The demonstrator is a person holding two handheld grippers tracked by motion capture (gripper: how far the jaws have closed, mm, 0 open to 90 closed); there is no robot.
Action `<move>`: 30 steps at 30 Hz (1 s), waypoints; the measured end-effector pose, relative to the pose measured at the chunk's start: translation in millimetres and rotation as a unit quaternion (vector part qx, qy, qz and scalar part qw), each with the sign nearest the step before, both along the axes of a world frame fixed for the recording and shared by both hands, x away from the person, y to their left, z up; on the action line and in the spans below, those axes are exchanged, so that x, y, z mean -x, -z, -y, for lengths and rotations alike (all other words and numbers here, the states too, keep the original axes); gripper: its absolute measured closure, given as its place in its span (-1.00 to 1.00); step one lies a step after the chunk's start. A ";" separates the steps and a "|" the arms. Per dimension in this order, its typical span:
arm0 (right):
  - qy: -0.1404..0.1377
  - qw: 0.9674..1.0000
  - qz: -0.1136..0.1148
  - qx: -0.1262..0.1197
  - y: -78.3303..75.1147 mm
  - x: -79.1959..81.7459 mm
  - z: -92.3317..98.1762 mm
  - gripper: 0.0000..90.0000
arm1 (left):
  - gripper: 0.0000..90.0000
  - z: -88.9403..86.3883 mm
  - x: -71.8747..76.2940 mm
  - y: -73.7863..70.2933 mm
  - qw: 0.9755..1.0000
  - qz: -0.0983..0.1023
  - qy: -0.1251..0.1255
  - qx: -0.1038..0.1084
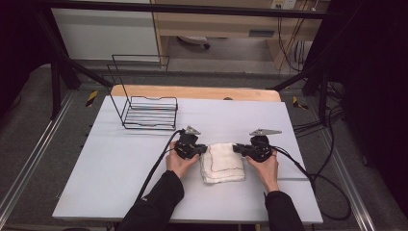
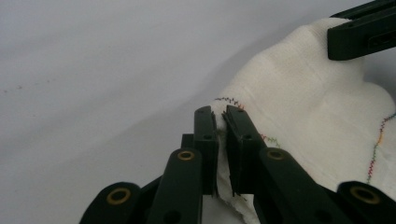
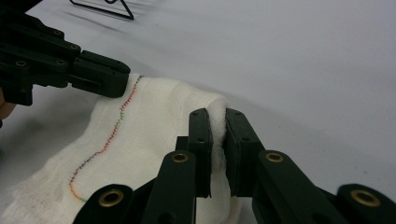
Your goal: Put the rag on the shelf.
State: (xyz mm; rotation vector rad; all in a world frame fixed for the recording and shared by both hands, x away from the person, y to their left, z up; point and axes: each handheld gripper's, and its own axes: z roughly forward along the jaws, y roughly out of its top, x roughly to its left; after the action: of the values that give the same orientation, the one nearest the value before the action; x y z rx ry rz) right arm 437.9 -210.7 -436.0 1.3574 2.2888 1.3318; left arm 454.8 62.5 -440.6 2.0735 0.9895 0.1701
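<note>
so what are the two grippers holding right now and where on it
Both hold the white cloth. The left gripper pinches its far left corner, and the right gripper pinches its far right corner.

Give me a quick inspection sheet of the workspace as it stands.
Surface: pale grey table top, flat, no spills seen.
Job's things: white cloth with coloured stitching, folded, lying near the front middle.
Clutter: black wire rack at the back left, apart from the cloth.
Grippers: left hand-held gripper pinching the cloth's edge; right hand-held gripper pinching the opposite edge.
Cables: black cables trail from both grippers; the right one loops off the table edge.
Surroundings: black frame, grey floor, wooden furniture behind.
</note>
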 end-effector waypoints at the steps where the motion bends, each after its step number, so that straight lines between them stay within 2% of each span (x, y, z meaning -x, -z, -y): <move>1: 0.000 1.000 0.000 0.000 0.0 0.0 0.0 0.83 | 0.85 -1.0 1.1 -1.2 1.000 0.002 -0.002 0.005; 3: 0.000 1.000 0.012 -0.001 -4.4 4.6 -0.6 0.83 | 0.85 -2.7 3.1 -4.0 1.000 0.008 -0.001 0.011; 9: 0.001 1.000 0.029 -0.007 -8.3 9.8 0.8 0.83 | 0.85 -7.0 9.6 -11.6 0.999 0.023 0.002 0.024; 18: 0.002 0.999 0.046 -0.012 -14.8 17.1 0.4 0.83 | 0.86 -10.0 17.2 -18.4 0.998 0.040 0.005 0.038; 20: 0.000 0.998 0.059 -0.012 -18.0 20.9 -0.1 0.83 | 0.86 -11.0 18.8 -20.2 0.998 0.044 0.004 0.043; 30: 0.002 0.996 0.086 -0.027 -29.0 33.2 1.4 0.83 | 0.86 -15.5 27.6 -31.8 0.995 0.068 0.003 0.067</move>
State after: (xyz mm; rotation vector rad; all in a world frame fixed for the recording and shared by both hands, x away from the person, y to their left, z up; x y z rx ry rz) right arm 404.6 -212.1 -407.0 1.2117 2.1514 1.4566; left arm 427.2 78.0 -408.8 1.9172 0.8874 0.2317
